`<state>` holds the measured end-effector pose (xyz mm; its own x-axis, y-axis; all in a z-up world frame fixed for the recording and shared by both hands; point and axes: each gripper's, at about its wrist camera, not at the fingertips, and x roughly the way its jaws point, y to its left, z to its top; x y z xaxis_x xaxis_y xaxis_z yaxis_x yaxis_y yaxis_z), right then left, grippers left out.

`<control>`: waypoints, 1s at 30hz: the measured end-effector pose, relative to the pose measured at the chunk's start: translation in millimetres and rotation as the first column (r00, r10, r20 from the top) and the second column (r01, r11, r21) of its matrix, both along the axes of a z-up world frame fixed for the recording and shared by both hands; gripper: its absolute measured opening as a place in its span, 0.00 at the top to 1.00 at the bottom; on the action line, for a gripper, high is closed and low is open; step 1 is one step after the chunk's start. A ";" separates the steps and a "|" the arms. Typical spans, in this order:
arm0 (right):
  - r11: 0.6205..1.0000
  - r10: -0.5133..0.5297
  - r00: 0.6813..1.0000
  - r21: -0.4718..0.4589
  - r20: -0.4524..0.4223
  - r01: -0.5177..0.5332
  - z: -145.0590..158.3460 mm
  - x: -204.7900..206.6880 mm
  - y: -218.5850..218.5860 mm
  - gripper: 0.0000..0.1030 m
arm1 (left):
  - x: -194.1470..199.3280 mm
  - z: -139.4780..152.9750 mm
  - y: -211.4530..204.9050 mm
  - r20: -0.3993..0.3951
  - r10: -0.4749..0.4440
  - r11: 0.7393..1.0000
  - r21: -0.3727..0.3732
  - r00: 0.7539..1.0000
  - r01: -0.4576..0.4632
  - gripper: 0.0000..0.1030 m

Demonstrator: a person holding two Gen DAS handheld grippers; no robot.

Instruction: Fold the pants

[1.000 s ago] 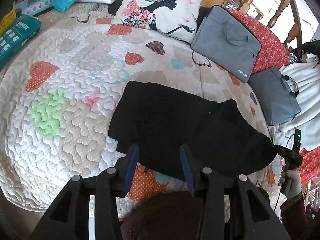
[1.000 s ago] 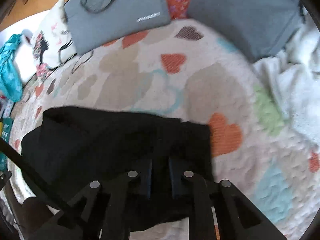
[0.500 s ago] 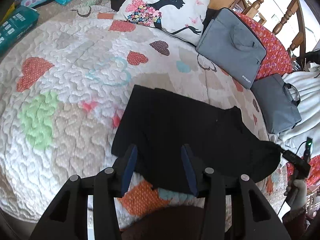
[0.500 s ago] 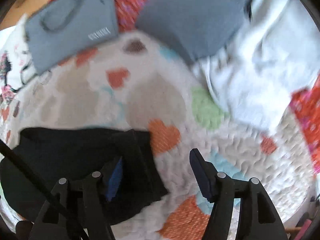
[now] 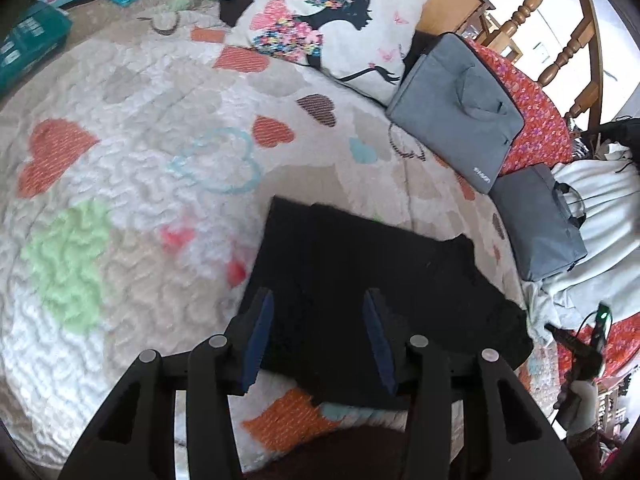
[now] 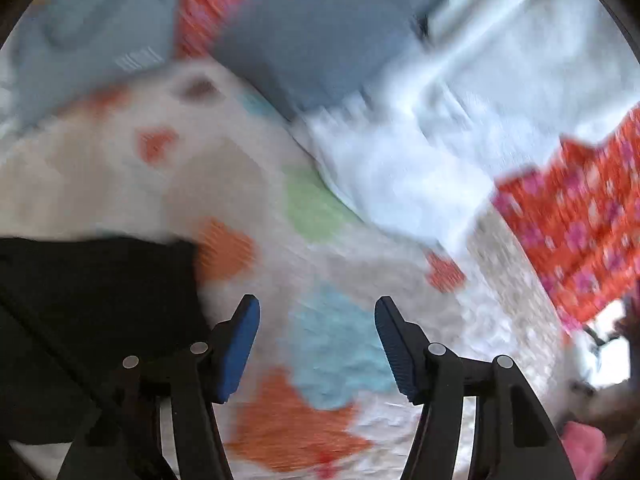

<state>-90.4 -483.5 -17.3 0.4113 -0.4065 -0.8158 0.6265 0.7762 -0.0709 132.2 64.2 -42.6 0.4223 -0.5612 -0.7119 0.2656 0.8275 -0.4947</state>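
Left hand-held gripper (image 5: 318,334) hangs wide open, empty, directly over my black pants (image 5: 368,280), long axis running rightward; right hand-held gripper (image 6: 318,344), equally open, has them off left.

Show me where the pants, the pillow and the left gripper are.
pants (image 5: 360,264): left wrist view, middle of the black cloth.
pillow (image 5: 340,28): left wrist view, printed front.
left gripper (image 5: 318,336): left wrist view, midway between its open fingertips.

Left tongs (image 5: 318,336) and right tongs (image 6: 317,346) both gape, holding nothing.
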 end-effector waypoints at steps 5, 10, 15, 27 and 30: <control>0.876 0.366 0.910 0.258 0.197 -0.408 16.3 82.7 79.7 0.27 | 19.6 7.0 -39.6 0.033 -0.082 0.997 0.006 0.996 0.081 0.56; 0.754 0.573 0.807 0.292 0.144 -0.588 -10.2 172.0 162.7 0.27 | 54.8 -11.3 -66.6 -0.016 -0.118 0.992 0.036 0.993 0.118 0.56; 0.734 0.631 0.775 0.345 -0.028 -0.585 -54.2 233.5 189.5 0.77 | 68.8 -31.4 -63.9 -0.025 -0.092 0.995 0.040 0.995 0.093 0.56; 0.858 0.482 0.873 0.244 -0.074 -0.453 -67.8 287.7 151.8 0.86 | 72.9 -42.8 -73.6 0.070 -0.078 0.993 0.100 0.994 0.071 0.56; 0.878 0.451 0.892 0.186 -0.016 -0.440 -42.1 270.3 151.7 0.71 | 75.3 -29.8 -56.4 0.028 -0.072 0.997 0.014 0.997 0.072 0.56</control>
